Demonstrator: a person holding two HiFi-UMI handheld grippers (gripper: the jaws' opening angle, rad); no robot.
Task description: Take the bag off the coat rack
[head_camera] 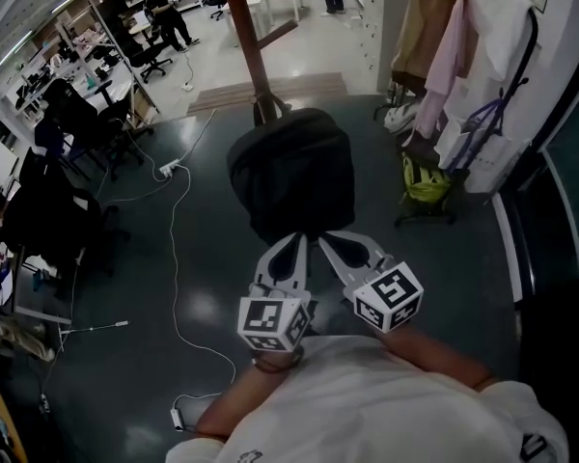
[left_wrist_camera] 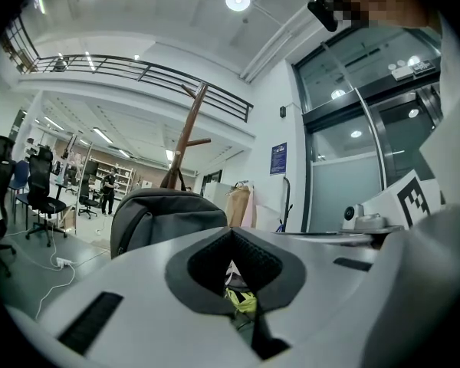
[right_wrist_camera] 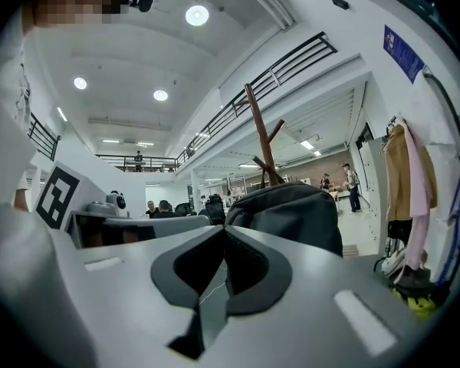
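Note:
A black backpack (head_camera: pixel 289 172) hangs on the brown wooden coat rack (head_camera: pixel 246 37), just beyond both grippers. My left gripper (head_camera: pixel 291 241) and right gripper (head_camera: pixel 328 241) sit side by side below the bag, their tips pointing at its lower edge. Both have their jaws shut with nothing between them. In the left gripper view the bag (left_wrist_camera: pixel 165 213) rises behind the closed left gripper (left_wrist_camera: pixel 231 231), with the rack's pole (left_wrist_camera: pixel 188 136) above it. The right gripper view shows the bag (right_wrist_camera: pixel 291 209) and rack (right_wrist_camera: pixel 261 136) past the closed right gripper (right_wrist_camera: pixel 225 229). Whether either tip touches the bag is unclear.
A second rack with coats (head_camera: pixel 444 46) stands at the right, a yellow-green bag (head_camera: pixel 425 181) under it. A white cable and power strip (head_camera: pixel 171 169) lie on the dark floor to the left. Office chairs (head_camera: pixel 77 123) and desks fill the left side.

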